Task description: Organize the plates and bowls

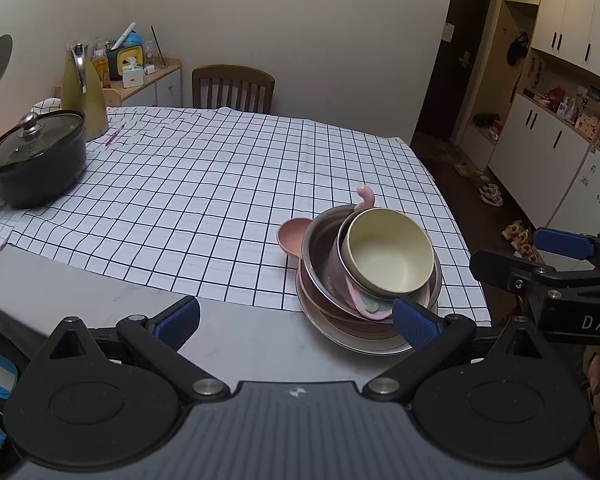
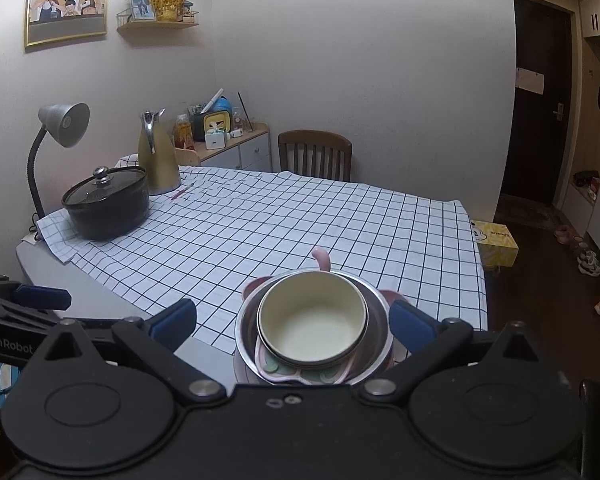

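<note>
One stack on the desk [image 1: 100, 292]: cream bowl [image 2: 312, 320] atop steel bowl [image 1: 320, 248], plates beneath; unsorted. Both tools, left [image 1: 296, 320] and right [image 2: 292, 322], gaped empty.

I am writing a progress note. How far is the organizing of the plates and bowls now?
Apparently barely started: the cream bowl sits tilted in a steel bowl on a plate, one untidy pile. In hand: nothing; left gripper and right gripper are open. Left: sorting everything.
</note>
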`<state>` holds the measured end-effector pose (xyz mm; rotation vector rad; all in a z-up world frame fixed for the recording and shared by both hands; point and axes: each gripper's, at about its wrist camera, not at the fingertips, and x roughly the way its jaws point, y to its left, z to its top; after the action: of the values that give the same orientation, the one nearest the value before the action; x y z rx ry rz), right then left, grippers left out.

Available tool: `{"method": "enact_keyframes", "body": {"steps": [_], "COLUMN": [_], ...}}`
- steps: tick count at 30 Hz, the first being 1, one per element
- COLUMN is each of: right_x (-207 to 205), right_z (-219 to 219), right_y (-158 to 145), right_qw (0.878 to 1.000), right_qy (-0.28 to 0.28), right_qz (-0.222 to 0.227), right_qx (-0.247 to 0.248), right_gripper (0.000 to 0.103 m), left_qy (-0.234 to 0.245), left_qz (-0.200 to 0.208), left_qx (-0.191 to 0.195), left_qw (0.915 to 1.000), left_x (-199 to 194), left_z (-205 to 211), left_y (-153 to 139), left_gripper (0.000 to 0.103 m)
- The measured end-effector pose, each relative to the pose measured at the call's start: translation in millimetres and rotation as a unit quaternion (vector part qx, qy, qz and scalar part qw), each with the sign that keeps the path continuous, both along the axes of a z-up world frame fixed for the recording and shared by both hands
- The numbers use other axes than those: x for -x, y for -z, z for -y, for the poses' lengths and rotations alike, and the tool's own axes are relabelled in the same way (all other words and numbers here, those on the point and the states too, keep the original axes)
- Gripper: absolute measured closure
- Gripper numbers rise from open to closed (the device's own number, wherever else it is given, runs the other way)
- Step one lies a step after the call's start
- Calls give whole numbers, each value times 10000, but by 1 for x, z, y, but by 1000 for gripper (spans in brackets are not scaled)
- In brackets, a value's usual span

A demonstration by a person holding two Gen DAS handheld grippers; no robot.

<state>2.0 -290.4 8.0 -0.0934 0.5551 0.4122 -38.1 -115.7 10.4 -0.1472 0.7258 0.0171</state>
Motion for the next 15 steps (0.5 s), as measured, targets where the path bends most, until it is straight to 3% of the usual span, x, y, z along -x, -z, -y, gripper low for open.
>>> {"method": "enact_keyframes", "body": {"steps": [15], "right_x": [-4], "right_z": [-4], "right_y": [3], "right_qw": [9999], "right_qy": [-3], "right_qz": [-134], "right_qx": [27], "right_gripper": [0], "left_qy": [20], "left_qz": [-14], "left_qx": [-14], "left_qw": [10000], "left_x": [-6], "left_z": [0], "left_y": [2], "left_gripper": [0]}}
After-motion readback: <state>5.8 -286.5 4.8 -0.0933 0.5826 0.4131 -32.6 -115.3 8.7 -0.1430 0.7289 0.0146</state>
